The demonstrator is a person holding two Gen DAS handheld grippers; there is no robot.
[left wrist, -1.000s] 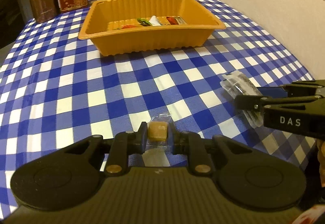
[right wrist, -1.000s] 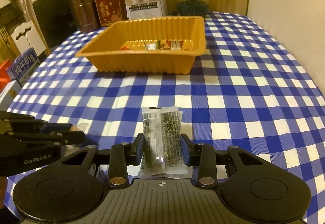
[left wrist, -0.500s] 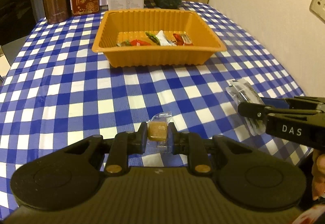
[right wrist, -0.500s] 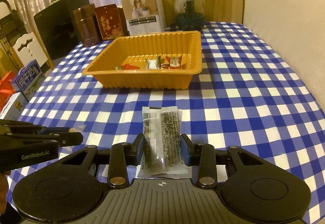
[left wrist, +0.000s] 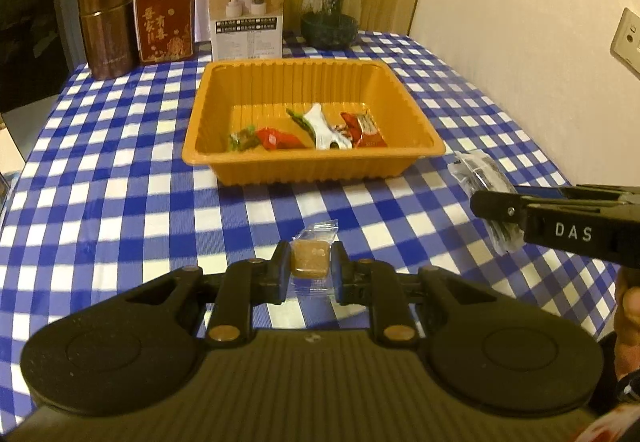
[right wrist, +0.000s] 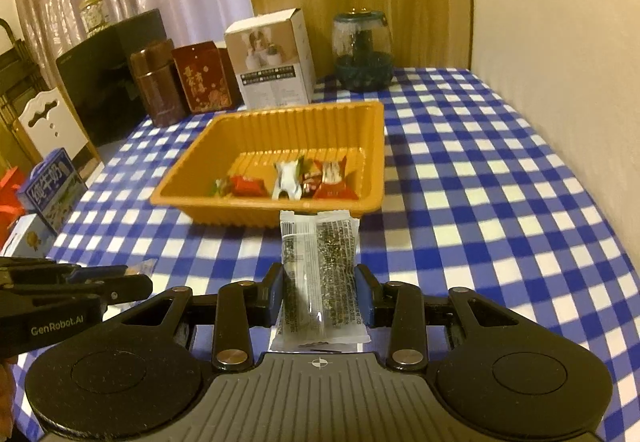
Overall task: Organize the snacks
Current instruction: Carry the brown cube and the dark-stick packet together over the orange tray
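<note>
Left gripper [left wrist: 310, 266] clamped on small wrapped brown candy [left wrist: 310, 261], right gripper [right wrist: 320, 292] clamped on seaweed snack packet [right wrist: 319, 274], both held clear above checked surface [left wrist: 120, 201], short of orange tray [left wrist: 312, 165], presumably for drop-in beside snacks already there.
</note>
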